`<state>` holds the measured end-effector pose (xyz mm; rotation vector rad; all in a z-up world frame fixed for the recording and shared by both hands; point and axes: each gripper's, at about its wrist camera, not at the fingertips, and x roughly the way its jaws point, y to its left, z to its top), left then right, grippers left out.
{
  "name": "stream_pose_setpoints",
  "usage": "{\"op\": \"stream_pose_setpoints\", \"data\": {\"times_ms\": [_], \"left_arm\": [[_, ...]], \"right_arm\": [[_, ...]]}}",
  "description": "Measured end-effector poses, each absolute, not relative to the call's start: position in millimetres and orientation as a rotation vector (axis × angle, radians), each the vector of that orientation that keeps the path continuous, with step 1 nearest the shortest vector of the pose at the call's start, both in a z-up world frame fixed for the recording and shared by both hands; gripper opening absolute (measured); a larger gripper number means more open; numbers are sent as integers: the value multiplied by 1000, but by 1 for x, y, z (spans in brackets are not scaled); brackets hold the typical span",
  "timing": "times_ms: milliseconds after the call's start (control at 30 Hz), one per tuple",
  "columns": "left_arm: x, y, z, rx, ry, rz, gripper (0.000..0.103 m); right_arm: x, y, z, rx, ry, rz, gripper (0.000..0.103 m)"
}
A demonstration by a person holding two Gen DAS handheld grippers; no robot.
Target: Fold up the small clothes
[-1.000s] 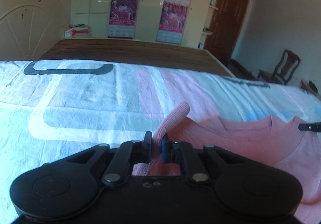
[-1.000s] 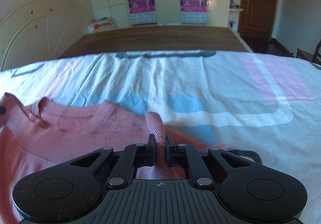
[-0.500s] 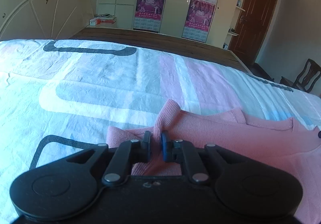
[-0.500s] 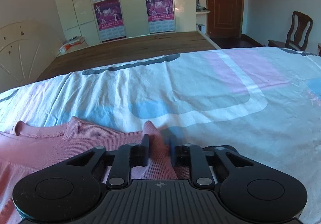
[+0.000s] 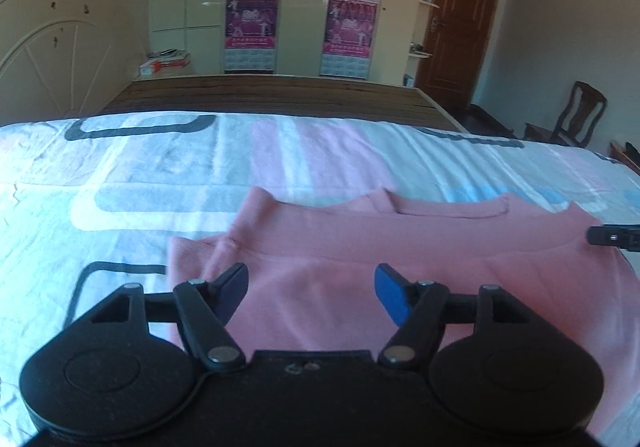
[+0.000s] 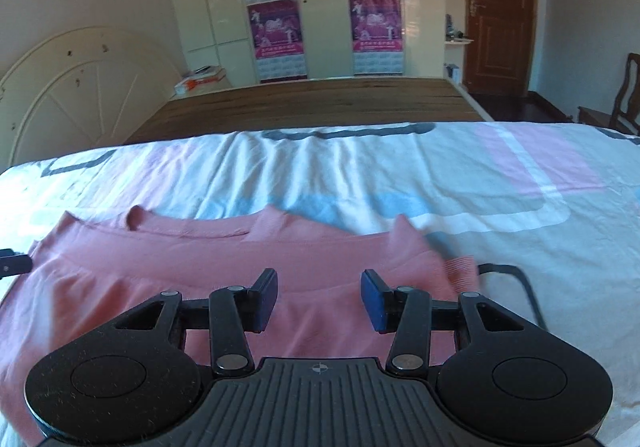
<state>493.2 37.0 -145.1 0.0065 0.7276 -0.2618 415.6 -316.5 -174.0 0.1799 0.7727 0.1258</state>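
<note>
A small pink knit top (image 5: 360, 239) lies flat on the bed, neckline facing away, its sleeves folded in over the body. In the left wrist view my left gripper (image 5: 311, 287) is open and empty just above the top's left part. In the right wrist view the same top (image 6: 160, 267) lies under my right gripper (image 6: 319, 297), which is open and empty over its right part. A ribbed cuff (image 6: 460, 267) sticks out at the right edge. The tip of the right gripper shows at the far right of the left wrist view (image 5: 612, 235).
The top lies on a white bedsheet (image 5: 140, 175) with pink, blue and grey shapes. Beyond it are bare wooden bed slats (image 6: 312, 103), a cream headboard (image 6: 68, 95) at left, wardrobes with posters, a brown door (image 6: 500, 7) and a wooden chair (image 5: 568, 119) at right.
Both grippers were shut on the pink top's sleeve edges. They have let go and opened wide, and the fabric now lies flat on the bed.
</note>
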Motion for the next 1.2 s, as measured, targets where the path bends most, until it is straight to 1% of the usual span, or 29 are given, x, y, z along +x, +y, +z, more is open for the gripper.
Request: {"op": "stream_pose_setpoints", "data": {"times_ms": [167, 267, 300, 333, 400, 567, 700, 900, 1067, 1200], "left_arm": [[483, -3, -161, 46, 777, -320, 71], [483, -2, -176, 38, 814, -292, 71], [483, 3, -180, 26, 827, -282, 75], [482, 9, -184, 11, 836, -273, 76], [479, 25, -186, -21, 836, -270, 77], [469, 56, -184, -29, 839, -207, 75], [458, 67, -185, -13, 831, -174, 72], [446, 56, -172, -34, 850, -154, 72], [432, 33, -167, -7, 851, -192, 73], [426, 23, -173, 3, 870, -186, 75]], "right_arm": [[410, -262, -182, 131, 795, 227, 46], [407, -244, -190, 116, 817, 255, 46], [406, -241, -195, 95, 833, 253, 46], [405, -239, -201, 56, 844, 240, 46], [400, -247, -210, 5, 843, 195, 46], [386, -301, -211, 81, 857, 82, 46], [376, -325, -218, 41, 876, 9, 46], [362, -309, -194, 108, 849, 48, 46], [352, -263, -176, 113, 812, 156, 46], [347, -231, -176, 105, 817, 208, 46]]}}
